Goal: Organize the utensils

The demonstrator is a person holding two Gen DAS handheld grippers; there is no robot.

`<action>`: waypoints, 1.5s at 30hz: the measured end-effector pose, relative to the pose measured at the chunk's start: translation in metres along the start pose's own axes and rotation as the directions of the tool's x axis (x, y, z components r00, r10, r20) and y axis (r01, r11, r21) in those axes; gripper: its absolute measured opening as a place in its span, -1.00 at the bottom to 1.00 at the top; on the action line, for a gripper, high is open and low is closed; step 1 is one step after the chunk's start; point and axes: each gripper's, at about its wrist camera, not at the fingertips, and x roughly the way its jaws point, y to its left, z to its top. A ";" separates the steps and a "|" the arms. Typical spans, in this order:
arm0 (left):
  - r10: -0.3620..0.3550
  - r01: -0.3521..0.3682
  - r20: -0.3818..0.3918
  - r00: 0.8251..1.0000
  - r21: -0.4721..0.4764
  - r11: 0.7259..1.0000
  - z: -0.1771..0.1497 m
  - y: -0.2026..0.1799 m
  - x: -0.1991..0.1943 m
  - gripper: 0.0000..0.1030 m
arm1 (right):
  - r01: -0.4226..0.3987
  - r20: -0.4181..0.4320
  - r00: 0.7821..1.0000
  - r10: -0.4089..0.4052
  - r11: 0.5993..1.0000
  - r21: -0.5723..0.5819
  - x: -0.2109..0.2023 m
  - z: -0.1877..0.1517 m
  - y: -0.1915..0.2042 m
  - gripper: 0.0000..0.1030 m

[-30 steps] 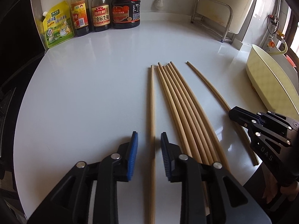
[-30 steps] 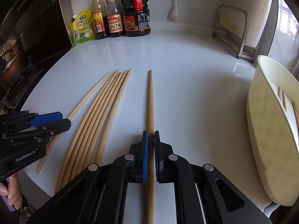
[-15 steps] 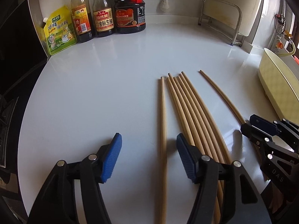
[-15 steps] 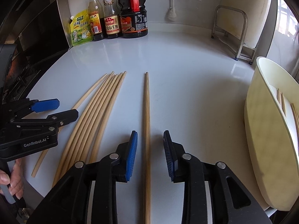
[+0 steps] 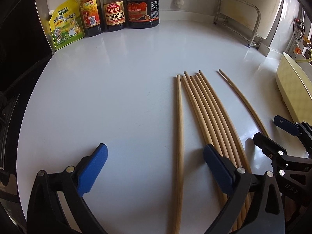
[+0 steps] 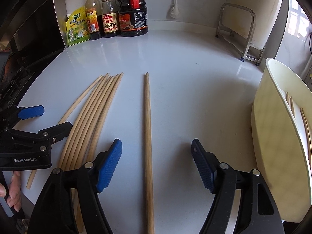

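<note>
Several long wooden chopsticks lie on the white counter. My left gripper [image 5: 156, 167] is open wide, and a single chopstick [image 5: 179, 136] lies on the counter between its jaws, right of centre. A bundle of chopsticks [image 5: 210, 117] lies just right of it, partly under the right jaw. My right gripper [image 6: 157, 163] is open wide over another single chopstick [image 6: 148, 136], which lies flat between its jaws. That chopstick also shows in the left wrist view [image 5: 243, 101]. The cream utensil holder [image 6: 273, 136] at the right holds a few chopsticks.
Sauce bottles [image 5: 113, 9] and a yellow seasoning pouch [image 5: 65, 24] stand at the back left. A metal rack [image 6: 239, 33] stands at the back right. The counter's front edge is close under both grippers. A dark stove area lies at the left.
Both grippers have opened wide and let go of their single chopsticks, which now lie on the counter. Both have drawn back a little.
</note>
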 end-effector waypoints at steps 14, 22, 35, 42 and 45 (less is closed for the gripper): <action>0.007 -0.007 -0.023 1.000 -0.005 1.000 0.003 0.002 0.001 0.90 | 0.015 -0.036 0.999 -0.014 1.000 0.015 0.006 0.000 -0.003 0.84; 0.003 -0.003 -0.043 0.999 -0.008 1.000 0.005 0.002 0.003 0.90 | 0.048 -0.057 0.997 -0.045 0.997 0.054 0.008 0.003 -0.011 0.84; 0.015 -0.016 -0.026 1.000 -0.029 0.999 0.007 0.003 0.004 0.90 | 0.056 -0.039 0.998 -0.053 0.996 0.069 0.009 0.004 -0.011 0.83; 0.013 -0.013 0.008 1.000 -0.023 1.000 0.007 0.004 0.004 0.89 | 0.050 -0.012 0.999 -0.050 0.998 0.023 0.008 0.005 -0.005 0.81; 0.018 -0.018 0.011 1.000 -0.031 0.999 0.007 0.005 0.002 0.82 | 0.023 -0.005 1.000 -0.023 0.999 0.025 0.008 0.005 -0.005 0.64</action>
